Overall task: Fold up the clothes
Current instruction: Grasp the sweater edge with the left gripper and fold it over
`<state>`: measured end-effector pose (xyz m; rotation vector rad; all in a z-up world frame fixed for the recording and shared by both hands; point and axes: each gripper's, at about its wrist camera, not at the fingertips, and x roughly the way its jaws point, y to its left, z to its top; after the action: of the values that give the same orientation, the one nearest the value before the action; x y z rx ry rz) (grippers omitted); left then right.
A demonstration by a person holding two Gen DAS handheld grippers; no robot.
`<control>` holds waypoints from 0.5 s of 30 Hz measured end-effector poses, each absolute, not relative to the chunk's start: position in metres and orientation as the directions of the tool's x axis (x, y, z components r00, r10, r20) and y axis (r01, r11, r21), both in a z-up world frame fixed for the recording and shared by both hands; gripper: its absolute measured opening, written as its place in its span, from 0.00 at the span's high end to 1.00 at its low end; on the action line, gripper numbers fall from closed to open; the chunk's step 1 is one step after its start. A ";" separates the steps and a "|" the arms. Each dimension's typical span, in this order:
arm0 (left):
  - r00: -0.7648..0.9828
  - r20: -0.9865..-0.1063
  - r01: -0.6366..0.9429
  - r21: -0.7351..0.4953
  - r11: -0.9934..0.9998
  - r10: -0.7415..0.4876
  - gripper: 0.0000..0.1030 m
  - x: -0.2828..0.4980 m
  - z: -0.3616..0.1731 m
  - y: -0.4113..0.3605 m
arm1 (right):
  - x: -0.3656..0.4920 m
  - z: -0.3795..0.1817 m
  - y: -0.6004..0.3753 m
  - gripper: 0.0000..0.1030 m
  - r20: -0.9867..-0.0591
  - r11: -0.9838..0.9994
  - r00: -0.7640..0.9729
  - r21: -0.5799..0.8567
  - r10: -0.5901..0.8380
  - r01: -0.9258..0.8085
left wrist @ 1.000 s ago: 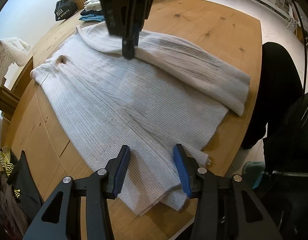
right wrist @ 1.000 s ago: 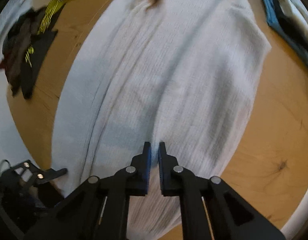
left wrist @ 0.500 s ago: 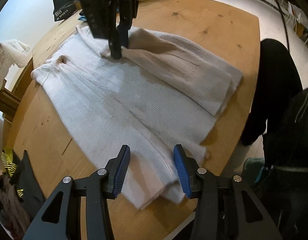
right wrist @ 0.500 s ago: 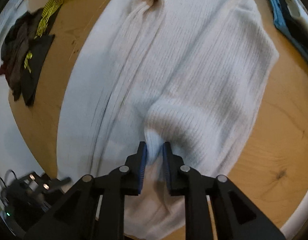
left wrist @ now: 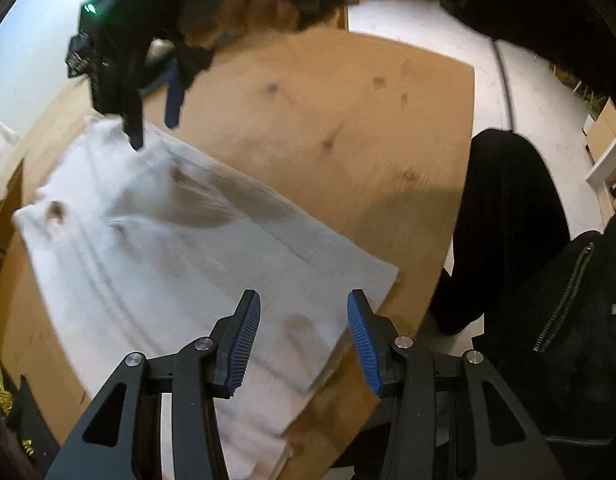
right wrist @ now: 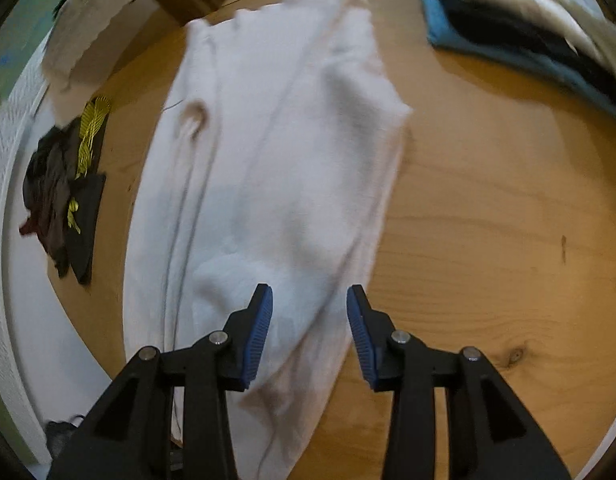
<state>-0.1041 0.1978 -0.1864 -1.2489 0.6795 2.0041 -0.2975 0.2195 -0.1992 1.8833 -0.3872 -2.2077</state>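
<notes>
Both grippers are hanging released: left gripper (left wrist: 303,338) over the sweater (left wrist: 179,248) hem at the table (left wrist: 348,128) near edge; right gripper (right wrist: 310,330) above its far end (long axis running between them).

Beyond my left jaws, my right gripper (left wrist: 153,120) is smeared by motion blur, its body running off the top edge, so I cannot tell whether its tip touches the white sweater (left wrist: 179,248) or hangs just above it. Below my right jaws my own fingers (right wrist: 259,332) hide the near hem of the sweater (right wrist: 267,184), and the knit is too blurred to make out its ribs. Far right of those jaws the stack of folded clothes (right wrist: 520,28) is cut off by the lens rim, and the dark heap (right wrist: 63,188) to the left is too blurred to tell what garments are in it.
</notes>
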 end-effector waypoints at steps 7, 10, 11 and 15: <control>-0.228 -0.932 -0.778 0.002 -0.628 0.280 0.64 -0.120 -0.200 0.202 | -0.303 -0.198 0.218 0.63 -0.926 -0.942 -0.180 0.336 -0.332 0.010; -0.226 -0.927 -0.804 0.003 -0.594 0.301 0.86 -0.116 -0.200 0.204 | -0.310 -0.197 0.226 0.63 -0.919 -0.936 -0.194 0.351 -0.345 0.001; -0.228 -0.926 -0.804 0.005 -0.595 0.301 0.87 -0.116 -0.200 0.203 | -0.313 -0.198 0.229 0.63 -0.914 -0.932 -0.199 0.362 -0.353 -0.011; -0.213 -0.916 -0.787 -0.045 -0.615 0.340 0.90 -0.120 -0.198 0.195 | -0.325 -0.204 0.239 0.63 -0.892 -0.905 -0.193 0.424 -0.408 -0.043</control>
<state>-0.1195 0.1954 -0.1979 -1.2803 0.5710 1.9070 -0.3245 0.2388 -0.2043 1.8197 -0.5287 -2.1922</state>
